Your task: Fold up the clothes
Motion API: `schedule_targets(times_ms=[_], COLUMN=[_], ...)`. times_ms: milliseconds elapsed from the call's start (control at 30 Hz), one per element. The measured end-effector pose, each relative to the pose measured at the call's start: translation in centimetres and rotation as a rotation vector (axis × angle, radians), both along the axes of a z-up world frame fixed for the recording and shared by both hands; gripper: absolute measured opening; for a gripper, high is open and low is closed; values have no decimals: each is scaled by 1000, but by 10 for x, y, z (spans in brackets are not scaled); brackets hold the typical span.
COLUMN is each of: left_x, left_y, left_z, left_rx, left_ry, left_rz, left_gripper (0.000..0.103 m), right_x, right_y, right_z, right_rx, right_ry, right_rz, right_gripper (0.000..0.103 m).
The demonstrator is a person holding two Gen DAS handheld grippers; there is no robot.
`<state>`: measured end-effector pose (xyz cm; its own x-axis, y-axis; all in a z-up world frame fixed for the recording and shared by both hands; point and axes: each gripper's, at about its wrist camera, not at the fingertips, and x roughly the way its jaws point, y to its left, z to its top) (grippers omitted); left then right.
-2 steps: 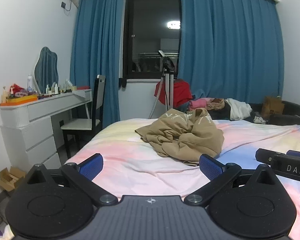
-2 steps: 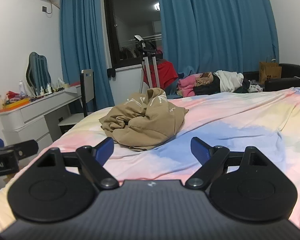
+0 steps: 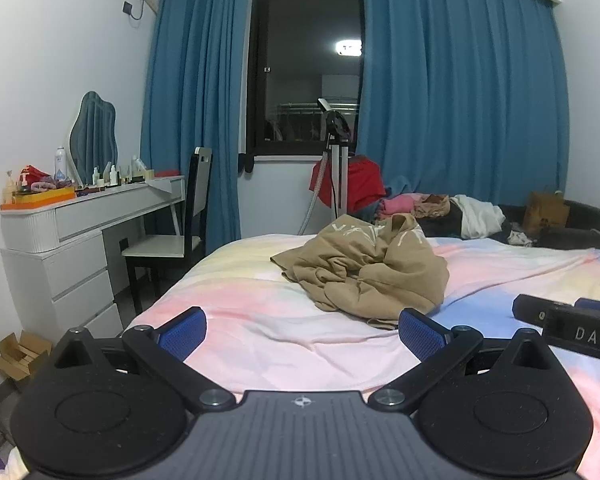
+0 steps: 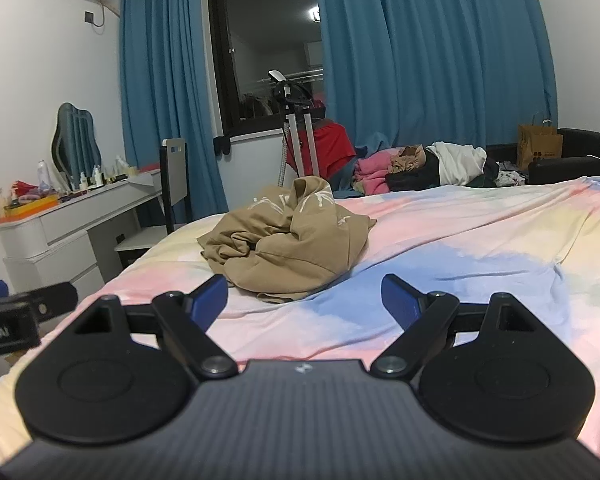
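Nearest in the left wrist view, the left gripper (image 3: 302, 332) hangs over the bed (image 3: 260, 320) with its blue-padded fingers spread wide and nothing between them; at 3 o'clock from it a black bar lettered "DAS", part of the right gripper, juts in from the edge. In the right wrist view the right gripper (image 4: 304, 298) is likewise spread apart and empty above the sheet, and the left tool shows as a black piece at 9 o'clock. Just beyond both sets of fingertips, at about 12 o'clock and apart from them, lies the garment (image 3: 366, 270), a tan top crumpled in a heap with pale lettering on its upper folds, resting on the pastel pink, blue and yellow sheet; from the right wrist it sits at 11 o'clock (image 4: 288, 240). Farther off, at 9 o'clock, a white dresser (image 3: 80, 240) carries bottles, an orange tray and a wavy mirror (image 3: 94, 140), with a chair (image 3: 172, 236) drawn up beside it. Past the foot of the bed, at 1 o'clock, a pile (image 3: 440, 212) of pink, tan, black and white clothes lies near a brown paper bag (image 3: 548, 212). A tripod (image 3: 336, 160) stands at 12 o'clock with a red cloth behind it. At the back, blue curtains (image 3: 460, 100) flank a dark window (image 3: 304, 68).
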<state>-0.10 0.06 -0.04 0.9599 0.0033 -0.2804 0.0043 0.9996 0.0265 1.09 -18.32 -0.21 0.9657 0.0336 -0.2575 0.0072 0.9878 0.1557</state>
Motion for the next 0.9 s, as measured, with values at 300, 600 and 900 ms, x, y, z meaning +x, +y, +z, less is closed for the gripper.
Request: schedule_targets(times_ms=[300, 600, 900], left_x=[-4, 4, 7], left_y=[3, -5, -3], left_z=[-2, -4, -7], left_rx=[10, -6, -24], left_ry=[12, 25, 26], left_rz=[-17, -31, -24], left_gripper=[103, 103, 103], right_x=[-3, -4, -3], right_y=[3, 9, 6], right_z=[1, 6, 6], right_rx=[-28, -46, -38], right_ry=[-3, 3, 4], right_rz=[-2, -4, -6], right_gripper=[85, 85, 85])
